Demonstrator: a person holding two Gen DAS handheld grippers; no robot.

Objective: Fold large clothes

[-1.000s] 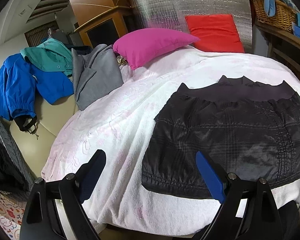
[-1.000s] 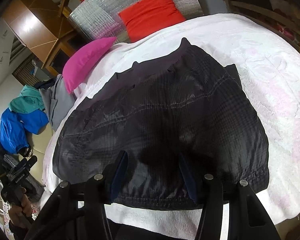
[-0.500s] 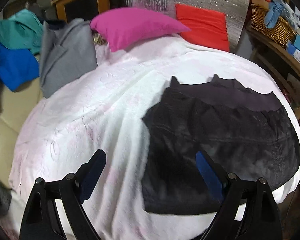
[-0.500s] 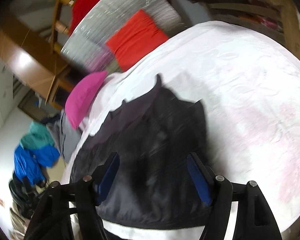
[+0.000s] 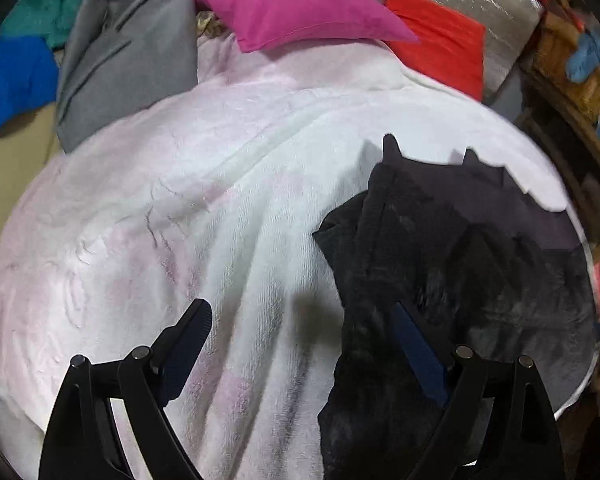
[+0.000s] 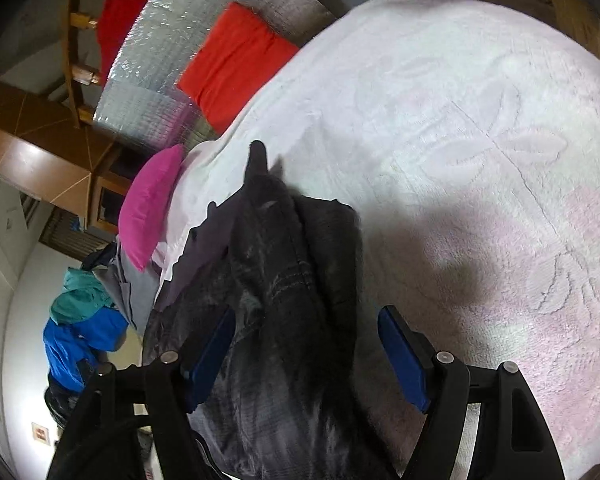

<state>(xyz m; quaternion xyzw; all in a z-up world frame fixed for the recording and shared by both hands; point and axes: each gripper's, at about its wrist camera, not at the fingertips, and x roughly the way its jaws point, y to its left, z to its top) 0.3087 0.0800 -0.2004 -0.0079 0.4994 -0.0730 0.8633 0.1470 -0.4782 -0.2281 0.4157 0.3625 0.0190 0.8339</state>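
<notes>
white blanket (image 5: 220, 208) spreads beyond both jaws. black jacket (image 5: 452, 264) lies bunched, under the left gripper's (image 5: 302, 346) right finger, between the right gripper's (image 6: 306, 344) fingers. both jaws gape wide, gripping nothing.

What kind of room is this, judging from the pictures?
Most likely a bedroom at home: a bed under a white blanket, a pink pillow and a red pillow at its head, and clothes such as the grey jacket beside it.
</notes>
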